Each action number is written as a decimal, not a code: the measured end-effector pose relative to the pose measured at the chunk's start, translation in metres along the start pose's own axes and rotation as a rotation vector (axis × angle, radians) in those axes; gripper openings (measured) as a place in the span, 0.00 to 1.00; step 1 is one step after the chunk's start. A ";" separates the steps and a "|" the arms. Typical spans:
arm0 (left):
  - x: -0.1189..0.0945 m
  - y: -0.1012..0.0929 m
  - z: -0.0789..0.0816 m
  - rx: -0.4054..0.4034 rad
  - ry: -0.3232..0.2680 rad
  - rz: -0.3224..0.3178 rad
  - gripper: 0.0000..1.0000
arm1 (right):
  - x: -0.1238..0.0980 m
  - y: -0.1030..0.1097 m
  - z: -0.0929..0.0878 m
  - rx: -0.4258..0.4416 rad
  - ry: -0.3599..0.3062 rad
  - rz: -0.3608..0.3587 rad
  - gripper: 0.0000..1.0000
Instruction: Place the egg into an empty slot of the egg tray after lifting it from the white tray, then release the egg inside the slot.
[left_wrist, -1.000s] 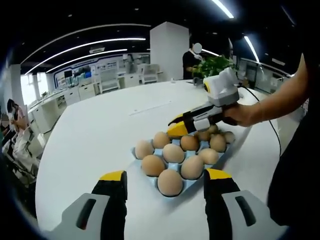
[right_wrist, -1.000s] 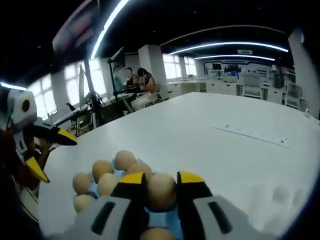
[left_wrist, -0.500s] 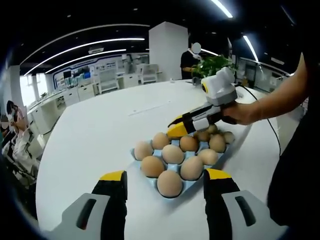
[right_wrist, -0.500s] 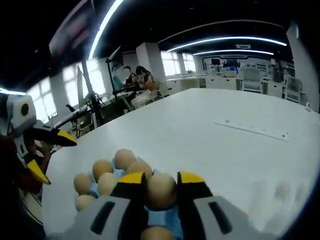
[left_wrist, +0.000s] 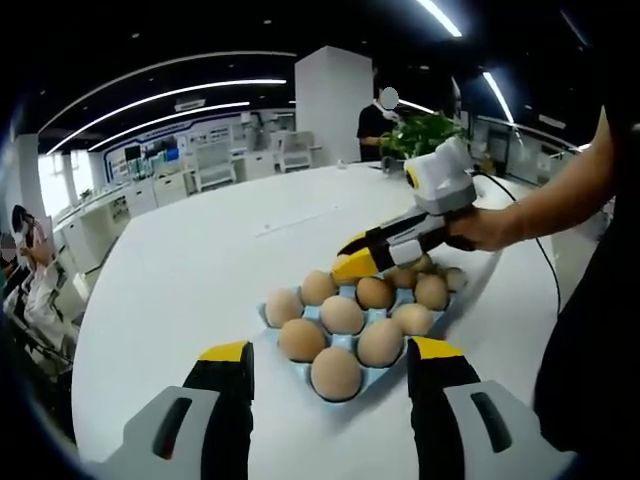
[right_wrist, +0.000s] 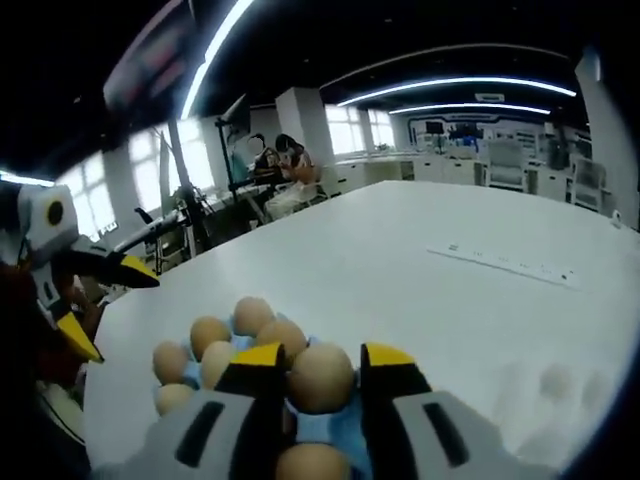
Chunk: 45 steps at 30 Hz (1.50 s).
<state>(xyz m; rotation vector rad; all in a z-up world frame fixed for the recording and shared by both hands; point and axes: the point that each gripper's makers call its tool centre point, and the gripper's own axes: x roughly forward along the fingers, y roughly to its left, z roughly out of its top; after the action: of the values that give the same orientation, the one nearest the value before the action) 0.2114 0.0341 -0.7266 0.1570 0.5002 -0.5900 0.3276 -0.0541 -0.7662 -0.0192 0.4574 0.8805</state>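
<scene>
Between our right gripper's (right_wrist: 322, 372) yellow-tipped jaws sat the smooth brown egg (right_wrist: 320, 377) — clamped, low over the pale-blue moulded egg tray (left_wrist: 352, 335); our left gripper (left_wrist: 328, 362) hung spread. We judged a slow, centred easing best — no dropping.

- In the right gripper view, the egg (right_wrist: 320, 377) between the right gripper's (right_wrist: 322, 372) yellow-tipped jaws hides its own contact: whether the jaw pads touch the shell or stand just off it cannot be told.
- The blue egg tray (right_wrist: 322, 432) below that egg is mostly covered by the jaws; the slot under the egg is hidden.
- Another egg (right_wrist: 313, 463) nearest the camera is cut off by the picture's lower edge.
- In the left gripper view, the far eggs (left_wrist: 425, 266) sit partly behind the right gripper's jaws.
- The left gripper (left_wrist: 330, 352) is cut off at the bottom.
</scene>
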 end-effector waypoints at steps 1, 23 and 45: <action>0.000 0.000 0.000 0.002 0.001 0.000 0.62 | -0.003 -0.001 0.001 -0.007 -0.007 -0.009 0.29; 0.005 -0.006 0.003 0.004 -0.005 -0.017 0.63 | -0.143 -0.145 -0.006 0.038 -0.149 -0.516 0.26; 0.004 -0.006 0.001 0.007 0.009 -0.013 0.62 | -0.226 -0.230 -0.068 0.138 -0.055 -0.818 0.28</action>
<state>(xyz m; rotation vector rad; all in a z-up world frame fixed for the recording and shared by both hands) 0.2110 0.0271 -0.7278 0.1629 0.5082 -0.6039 0.3506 -0.3829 -0.7777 -0.0507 0.4066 0.0450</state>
